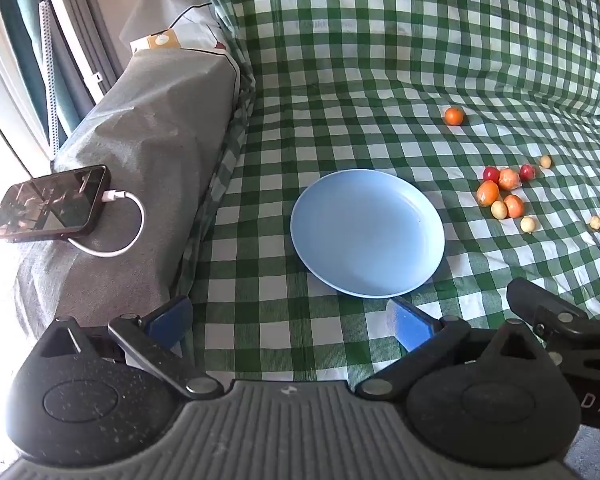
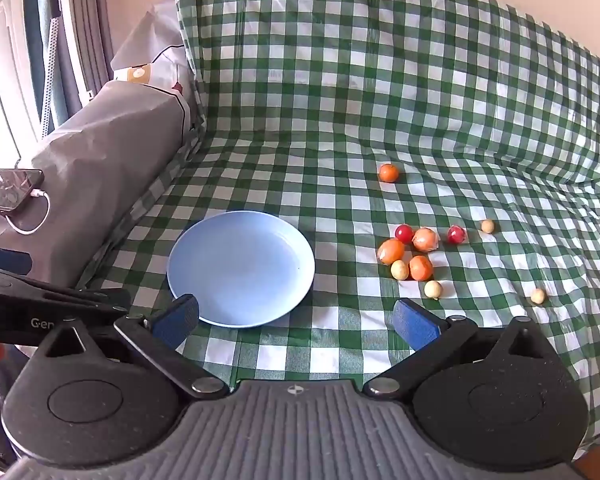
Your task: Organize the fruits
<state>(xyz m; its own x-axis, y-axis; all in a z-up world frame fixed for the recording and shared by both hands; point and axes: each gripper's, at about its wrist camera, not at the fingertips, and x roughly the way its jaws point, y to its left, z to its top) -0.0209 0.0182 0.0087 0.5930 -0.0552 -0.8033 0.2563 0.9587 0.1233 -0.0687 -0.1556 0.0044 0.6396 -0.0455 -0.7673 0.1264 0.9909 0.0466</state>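
Green-and-white checked cloth [image 2: 339, 100] covers a couch seat and its backrest, and on the seat lies a pale blue plate [image 2: 204, 280] with nothing on it. The right claw [image 2: 296, 326] hangs above the cloth with its blue pads spread wide and nothing between them; the plate's near rim sits just ahead of its left pad, and the fruits lie ahead and to the right of it. The left claw [image 1: 290, 324] is likewise spread wide and empty, with the plate straight ahead of it and the fruits further off to the right. A cluster of fruits [image 2: 413, 252] rests just right of the plate: three orange ones, two red ones and a small pale one, some touching. A lone orange fruit [image 2: 388, 173] sits apart, nearer the backrest, and three more small pale fruits [image 2: 487, 226] are scattered around the cluster. What kind the fruits are is hard to tell at this size; two seem wrapped in clear film. On the grey covered armrest [image 1: 140, 152] to the left lies a phone [image 1: 52, 202] with a white cable [image 1: 128, 232] plugged in; in the right wrist view the phone is cut off by the picture's edge. Each claw's body intrudes at the edge of the other's view, only partly seen.
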